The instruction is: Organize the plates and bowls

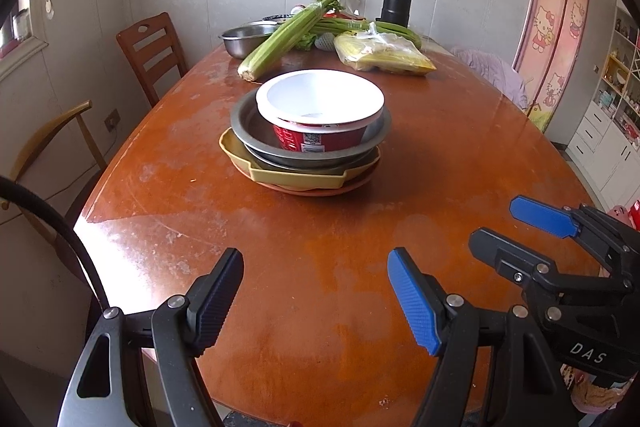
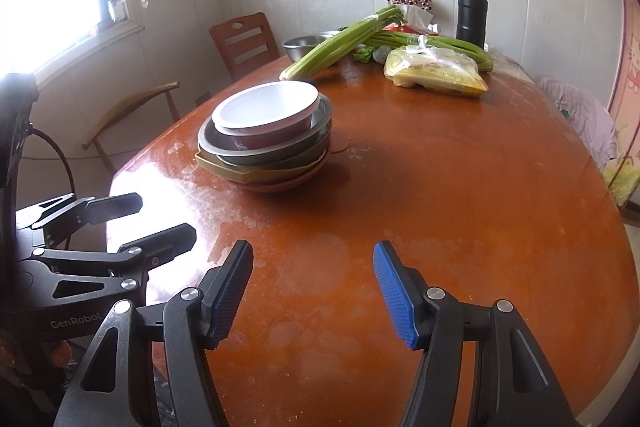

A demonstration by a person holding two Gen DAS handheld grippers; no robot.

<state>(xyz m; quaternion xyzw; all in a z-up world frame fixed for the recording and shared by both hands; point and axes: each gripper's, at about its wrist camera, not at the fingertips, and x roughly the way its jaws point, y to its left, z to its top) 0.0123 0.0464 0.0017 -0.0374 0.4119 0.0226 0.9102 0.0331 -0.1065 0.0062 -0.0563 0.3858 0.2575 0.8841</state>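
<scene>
Dishes stacked ahead of two released claws.
Left claw (image 1: 316, 301) and right claw (image 2: 314, 293) both hang with jaws apart, grasping nothing, over the bare brown surface (image 1: 460, 155). Beyond their tips stands the stack: white bowl (image 1: 320, 99) nested in metal bowls (image 1: 248, 123), on a yellow dish (image 1: 280, 177) and an orange plate (image 1: 352, 185). Celery (image 1: 288, 31) lies farther off.

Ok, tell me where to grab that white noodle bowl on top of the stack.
Take the white noodle bowl by its near rim, one claw finger inside, one outside, coming from the table's near edge. It sits upright and topmost in the steel bowl, rim standing clear.
</scene>
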